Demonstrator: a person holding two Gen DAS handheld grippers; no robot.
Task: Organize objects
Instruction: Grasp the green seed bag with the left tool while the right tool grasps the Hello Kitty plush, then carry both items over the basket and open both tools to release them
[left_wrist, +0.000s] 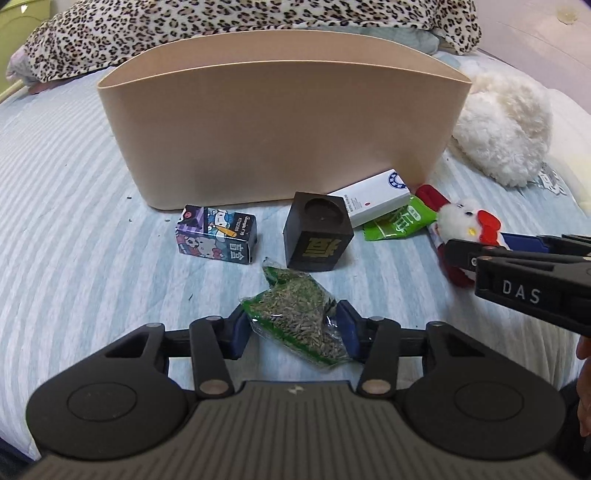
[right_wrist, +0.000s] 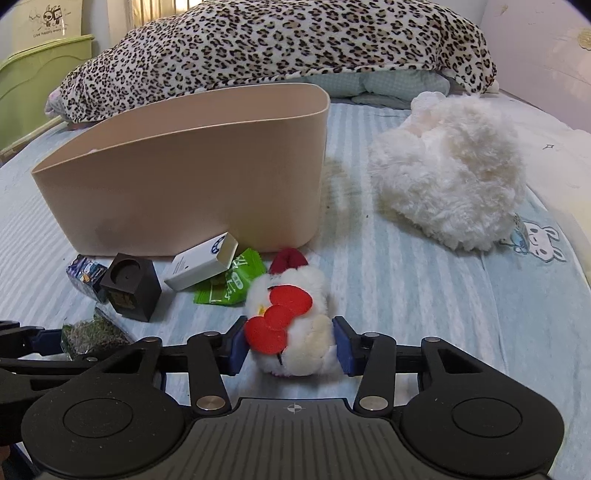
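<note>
A tall beige bin (left_wrist: 280, 140) stands on the striped bed; it also shows in the right wrist view (right_wrist: 184, 184). My left gripper (left_wrist: 293, 328) is shut on a clear green bag of seeds (left_wrist: 299, 317), which still lies on the sheet. My right gripper (right_wrist: 290, 345) is shut on a white plush toy with a red bow (right_wrist: 291, 314); the same toy shows in the left wrist view (left_wrist: 465, 221). In front of the bin lie a cartoon carton (left_wrist: 216, 234), a black cube (left_wrist: 317, 236), a white box (left_wrist: 373, 197) and a green packet (left_wrist: 397, 219).
A fluffy white plush (right_wrist: 447, 170) lies to the right of the bin. A leopard-print blanket (right_wrist: 280, 48) is heaped at the back of the bed. A green cabinet (right_wrist: 40, 70) stands at the far left.
</note>
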